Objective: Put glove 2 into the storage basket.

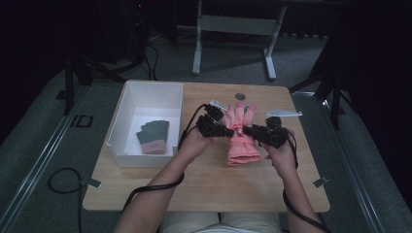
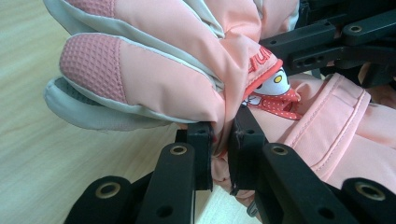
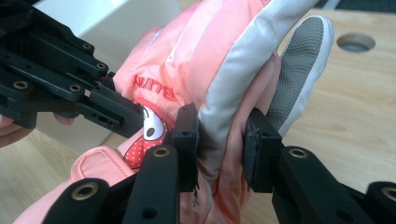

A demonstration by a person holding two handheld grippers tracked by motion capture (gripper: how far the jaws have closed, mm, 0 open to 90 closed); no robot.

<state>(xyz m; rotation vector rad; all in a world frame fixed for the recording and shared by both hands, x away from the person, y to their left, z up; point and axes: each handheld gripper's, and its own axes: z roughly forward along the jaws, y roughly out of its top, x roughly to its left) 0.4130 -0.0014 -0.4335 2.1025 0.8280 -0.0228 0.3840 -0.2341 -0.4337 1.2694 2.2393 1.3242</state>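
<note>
A pink padded glove [image 1: 240, 136] with grey fingertips and a cartoon patch hangs above the wooden table [image 1: 204, 189], held from both sides. My left gripper [image 1: 228, 130] is shut on the glove [image 2: 187, 70] at its left edge, the pads pinching a fold of pink fabric. From the other side my right gripper [image 1: 248, 130] is shut on the same glove [image 3: 219, 60], gripping a thicker bundle of grey and pink fabric. The cuff hangs toward me and the fingers point away. In the left gripper view the right gripper's jaws reach in at the top right.
A white open box [image 1: 125, 116] stands at the table's left, with a dark grey glove with a pink cuff [image 1: 154, 137] lying inside. A round hole [image 1: 240, 96] marks the table's far edge. Cables trail from both grippers toward me. A desk frame [image 1: 233, 29] stands beyond.
</note>
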